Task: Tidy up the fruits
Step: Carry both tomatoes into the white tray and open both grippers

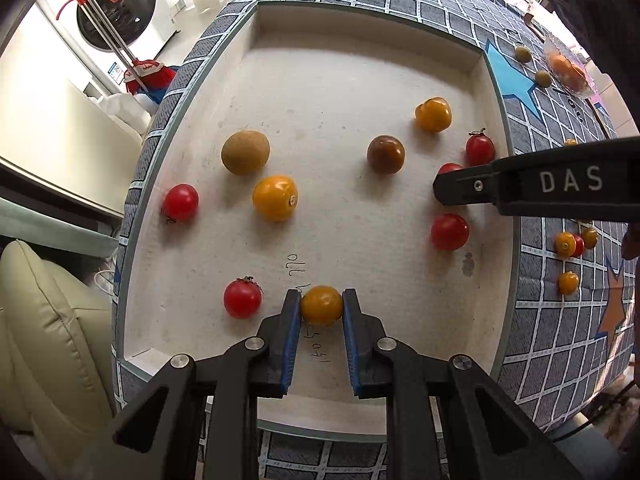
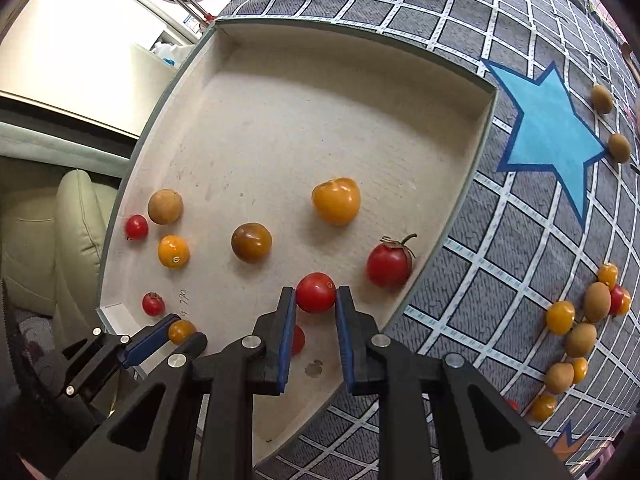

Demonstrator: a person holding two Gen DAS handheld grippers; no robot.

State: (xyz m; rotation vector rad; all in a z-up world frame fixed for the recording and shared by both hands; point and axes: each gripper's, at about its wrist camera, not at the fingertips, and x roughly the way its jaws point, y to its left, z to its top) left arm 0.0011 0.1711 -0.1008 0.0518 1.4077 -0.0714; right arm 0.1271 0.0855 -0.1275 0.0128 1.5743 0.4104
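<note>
A shallow beige tray (image 1: 360,32) (image 2: 360,64) on a grid-patterned cloth holds several small fruits: red, yellow and brown tomatoes and a tan round fruit (image 1: 245,152). My left gripper (image 1: 322,306) is shut on a yellow tomato (image 1: 322,306) over the tray's near edge; it also shows in the right wrist view (image 2: 182,331). My right gripper (image 2: 315,294) is shut on a red tomato (image 2: 315,293) over the tray's right side. It enters the left wrist view from the right (image 1: 520,184).
More loose fruits lie on the cloth to the right of the tray (image 2: 576,332) (image 1: 572,246). Two olive-coloured fruits (image 2: 602,98) sit by a blue star (image 2: 552,128). A clear bag of orange fruit (image 1: 568,66) lies far right. A beige sofa (image 1: 40,320) stands to the left.
</note>
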